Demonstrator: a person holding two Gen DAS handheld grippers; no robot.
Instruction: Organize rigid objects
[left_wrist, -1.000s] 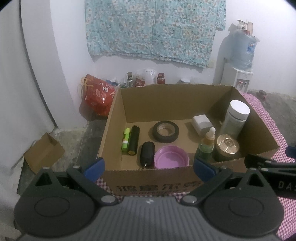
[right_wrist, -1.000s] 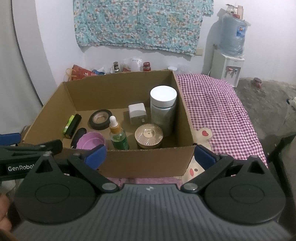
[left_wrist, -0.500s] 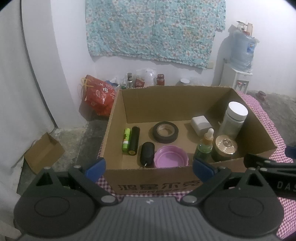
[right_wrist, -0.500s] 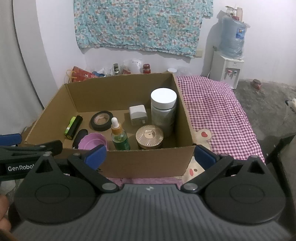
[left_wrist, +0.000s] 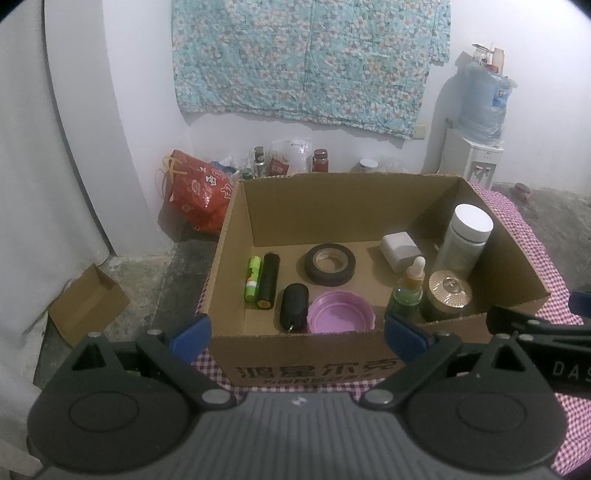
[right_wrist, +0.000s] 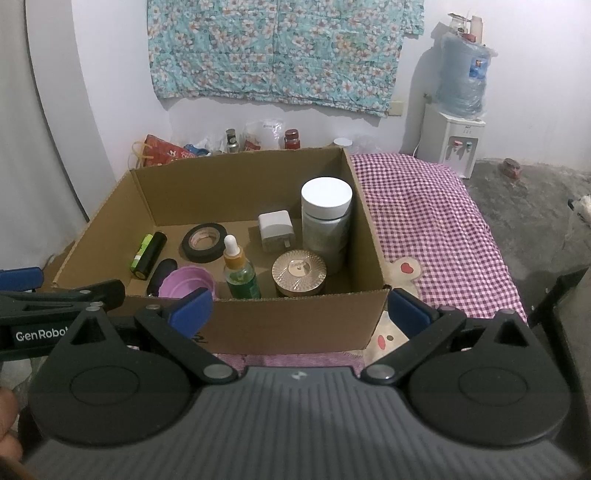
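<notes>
An open cardboard box (left_wrist: 325, 199) (right_wrist: 240, 170) stands on a checkered cloth. Inside lie a green marker (left_wrist: 252, 277), a black cylinder (left_wrist: 268, 280), a black key fob (left_wrist: 294, 306), a purple lid (left_wrist: 341, 317), a roll of black tape (left_wrist: 330, 264), a white charger (left_wrist: 400, 248), a green dropper bottle (left_wrist: 408, 291), a gold-lidded jar (left_wrist: 450, 295) and a white-capped jar (left_wrist: 463, 243). My left gripper (left_wrist: 297, 338) hovers open in front of the box's near wall, holding nothing. My right gripper (right_wrist: 301, 312) is open too, empty, before the box's right front corner.
The purple checkered cloth (right_wrist: 436, 221) stretches right of the box. A water dispenser (right_wrist: 452, 144) stands at the back right. A red bag (left_wrist: 199, 195) and bottles line the wall behind. A small empty carton (left_wrist: 86, 302) lies on the floor at left.
Both grippers have drawn back and risen slightly from the box; the box looks a little smaller and lower. Nothing inside the box has moved.
</notes>
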